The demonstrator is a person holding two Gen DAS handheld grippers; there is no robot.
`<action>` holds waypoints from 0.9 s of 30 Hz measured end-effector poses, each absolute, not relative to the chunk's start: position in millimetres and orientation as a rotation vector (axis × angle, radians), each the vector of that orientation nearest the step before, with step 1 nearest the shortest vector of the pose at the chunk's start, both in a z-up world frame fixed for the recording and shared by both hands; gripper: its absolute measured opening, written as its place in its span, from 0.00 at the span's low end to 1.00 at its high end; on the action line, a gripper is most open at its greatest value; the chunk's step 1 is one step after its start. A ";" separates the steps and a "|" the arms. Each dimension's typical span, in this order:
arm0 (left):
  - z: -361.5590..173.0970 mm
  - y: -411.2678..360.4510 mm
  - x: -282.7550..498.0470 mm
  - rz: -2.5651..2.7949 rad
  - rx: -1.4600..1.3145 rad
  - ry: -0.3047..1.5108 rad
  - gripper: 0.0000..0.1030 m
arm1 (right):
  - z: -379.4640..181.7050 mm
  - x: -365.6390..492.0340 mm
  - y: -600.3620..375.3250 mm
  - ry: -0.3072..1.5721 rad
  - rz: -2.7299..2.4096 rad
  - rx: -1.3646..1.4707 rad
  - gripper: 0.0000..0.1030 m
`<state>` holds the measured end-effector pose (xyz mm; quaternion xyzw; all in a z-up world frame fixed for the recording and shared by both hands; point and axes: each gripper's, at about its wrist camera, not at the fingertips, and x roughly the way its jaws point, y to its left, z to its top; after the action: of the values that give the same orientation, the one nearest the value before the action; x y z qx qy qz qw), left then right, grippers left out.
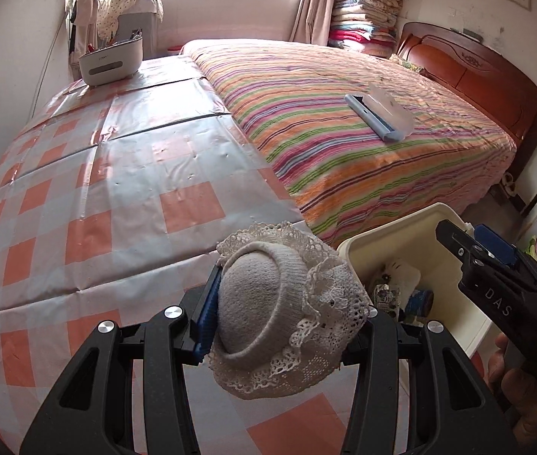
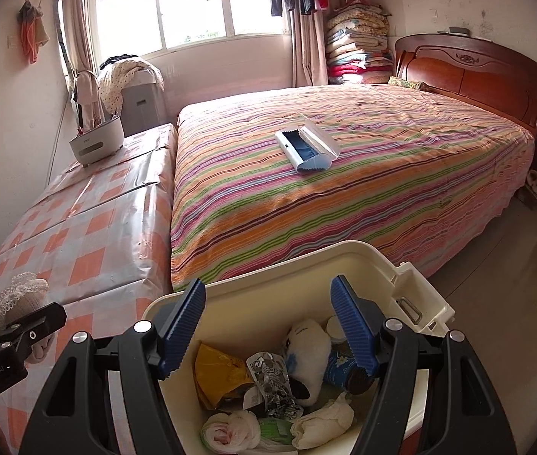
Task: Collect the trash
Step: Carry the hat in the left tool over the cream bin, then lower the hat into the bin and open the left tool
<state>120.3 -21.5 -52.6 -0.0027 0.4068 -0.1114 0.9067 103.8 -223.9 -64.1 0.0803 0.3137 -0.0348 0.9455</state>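
Note:
My left gripper (image 1: 283, 318) is shut on a grey sock with a white lace cuff (image 1: 268, 311), held above the checkered surface just left of the cream trash bin (image 1: 382, 242). The sock also shows in the right wrist view (image 2: 21, 295), in the left gripper (image 2: 14, 326). My right gripper (image 2: 268, 326) is open and empty, directly above the open bin (image 2: 268, 265). The bin holds a yellow wrapper (image 2: 219, 375), a foil packet (image 2: 272, 379), a white plush toy (image 2: 306, 345), a blue cup (image 2: 340, 371) and wadded white tissue (image 2: 321, 424). The right gripper shows in the left wrist view (image 1: 469, 250).
A bed with a striped cover (image 2: 344, 174) lies behind the bin, with a white and blue lint brush (image 2: 306, 148) on it. A checkered plastic-covered platform (image 1: 97, 189) carries a white holder (image 1: 111, 60) at the far end. A wooden headboard (image 2: 477, 76) stands at right.

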 end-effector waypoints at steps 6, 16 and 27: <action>-50.8 -51.4 115.0 -0.274 0.029 0.829 0.44 | -62.7 100.8 -234.7 0.632 -0.095 0.160 0.65; -51.3 -76.9 110.1 -0.311 0.057 0.827 0.44 | -62.6 97.1 -250.3 0.629 -0.110 0.184 0.65; -54.6 -93.6 112.8 -0.335 0.071 0.827 0.44 | -62.4 94.8 -261.2 0.626 -0.127 0.202 0.65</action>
<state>112.8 -93.6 -54.6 0.0343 0.3999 -0.1622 0.9014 94.8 -261.1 -62.4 0.0993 0.3071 -0.0624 0.9444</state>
